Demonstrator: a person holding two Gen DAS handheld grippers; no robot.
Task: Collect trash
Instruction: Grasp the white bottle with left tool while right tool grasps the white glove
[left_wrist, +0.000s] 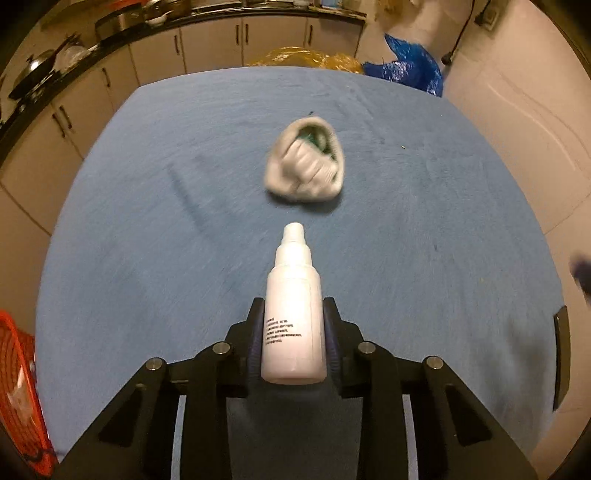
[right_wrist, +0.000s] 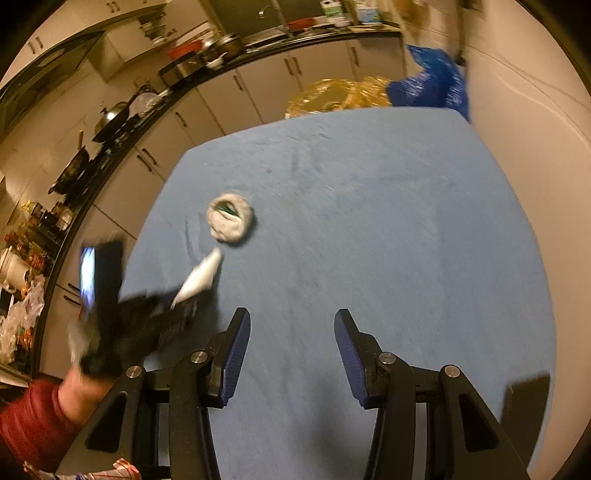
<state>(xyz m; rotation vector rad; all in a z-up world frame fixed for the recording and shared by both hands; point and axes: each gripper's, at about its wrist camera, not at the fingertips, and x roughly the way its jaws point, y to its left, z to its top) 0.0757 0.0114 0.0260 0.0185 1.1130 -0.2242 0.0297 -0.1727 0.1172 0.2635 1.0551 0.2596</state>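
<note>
My left gripper (left_wrist: 293, 314) is shut on a white plastic spray bottle (left_wrist: 293, 299), nozzle pointing away, held above the blue tablecloth (left_wrist: 147, 221). A grey-white balled sock with green inside (left_wrist: 306, 166) lies on the cloth just beyond the bottle. In the right wrist view the left gripper (right_wrist: 184, 306) shows blurred at the left with the bottle (right_wrist: 201, 275), and the sock (right_wrist: 231, 218) lies past it. My right gripper (right_wrist: 291, 332) is open and empty above the cloth (right_wrist: 369, 240).
An orange mesh basket (left_wrist: 18, 387) stands at the table's left edge. A dark flat object (left_wrist: 561, 354) lies at the right edge. Blue (left_wrist: 410, 66) and yellow (left_wrist: 306, 57) plastic bags sit behind the far edge. Kitchen cabinets (right_wrist: 258, 88) run along the back and left.
</note>
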